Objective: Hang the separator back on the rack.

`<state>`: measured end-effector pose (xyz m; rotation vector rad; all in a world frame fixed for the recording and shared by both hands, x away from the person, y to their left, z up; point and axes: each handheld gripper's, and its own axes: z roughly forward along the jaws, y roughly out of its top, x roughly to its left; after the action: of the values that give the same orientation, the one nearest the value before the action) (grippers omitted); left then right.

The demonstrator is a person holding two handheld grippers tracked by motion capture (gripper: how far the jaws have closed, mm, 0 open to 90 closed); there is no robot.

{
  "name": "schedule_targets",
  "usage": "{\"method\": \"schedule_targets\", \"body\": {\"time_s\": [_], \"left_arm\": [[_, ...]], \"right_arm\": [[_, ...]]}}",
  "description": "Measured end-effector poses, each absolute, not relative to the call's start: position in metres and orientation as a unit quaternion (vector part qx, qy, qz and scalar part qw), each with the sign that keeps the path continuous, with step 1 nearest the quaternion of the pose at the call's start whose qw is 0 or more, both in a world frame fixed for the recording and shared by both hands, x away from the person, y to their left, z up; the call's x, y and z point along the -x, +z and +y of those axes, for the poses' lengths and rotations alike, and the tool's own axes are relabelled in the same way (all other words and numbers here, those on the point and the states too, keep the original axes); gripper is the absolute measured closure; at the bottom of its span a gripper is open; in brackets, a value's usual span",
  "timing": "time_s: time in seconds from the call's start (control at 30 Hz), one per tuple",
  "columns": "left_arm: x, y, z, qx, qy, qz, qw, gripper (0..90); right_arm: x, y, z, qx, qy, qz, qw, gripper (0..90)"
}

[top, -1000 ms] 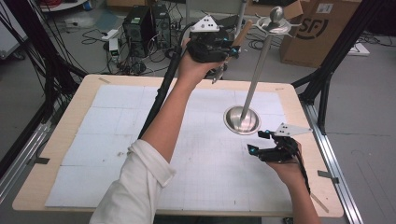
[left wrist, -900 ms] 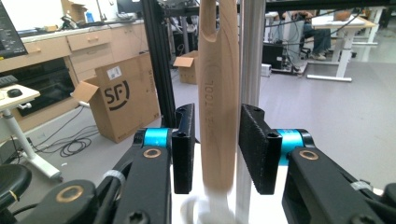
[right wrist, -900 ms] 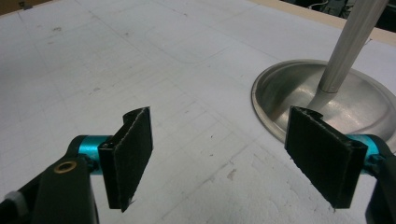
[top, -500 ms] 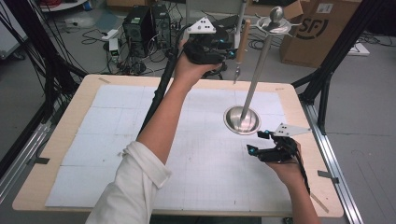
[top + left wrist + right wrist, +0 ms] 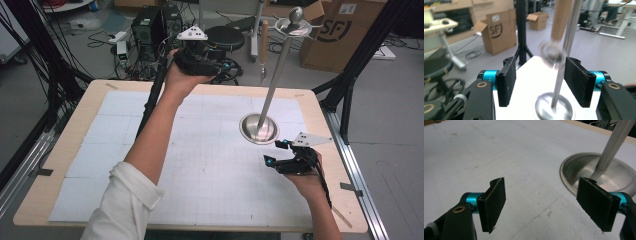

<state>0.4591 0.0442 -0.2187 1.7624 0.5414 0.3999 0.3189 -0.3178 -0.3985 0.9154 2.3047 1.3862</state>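
A metal stand rises from a round base [image 5: 259, 128] [image 5: 599, 173] on the table's right half; its thin pole [image 5: 274, 75] [image 5: 562, 67] tilts up to a ball-topped disc [image 5: 296, 22]. A wooden-handled utensil [image 5: 263, 47] [image 5: 561, 17] hangs from that top, and its metal end [image 5: 550, 52] is blurred. My left gripper [image 5: 230, 70] [image 5: 543, 81] is held high over the far table edge. It is open and level with the hanging utensil, a little to its left. My right gripper [image 5: 273, 152] [image 5: 544, 202] is open and low over the mat, just in front of the base.
A white gridded mat [image 5: 200, 165] covers the wooden table. Beyond the far edge are a black stool [image 5: 225, 36], computer cases [image 5: 155, 22] and a cardboard box [image 5: 345, 30]. A black frame leg [image 5: 350, 70] stands at the right.
The left gripper has drawn back to the left, away from the stand's top. The wooden-handled utensil now hangs apart from it. The right gripper has stayed put.
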Motion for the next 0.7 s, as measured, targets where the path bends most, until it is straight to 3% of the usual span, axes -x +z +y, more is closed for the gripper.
{"method": "schedule_targets", "body": {"time_s": [0.7], "left_arm": [[-0.411, -0.239, 0.124, -0.743, 0.163, 0.256, 0.596, 21.5]], "right_arm": [[-0.318, -0.398, -0.318, -0.322, 0.481, 0.801, 0.151, 22.1]]}}
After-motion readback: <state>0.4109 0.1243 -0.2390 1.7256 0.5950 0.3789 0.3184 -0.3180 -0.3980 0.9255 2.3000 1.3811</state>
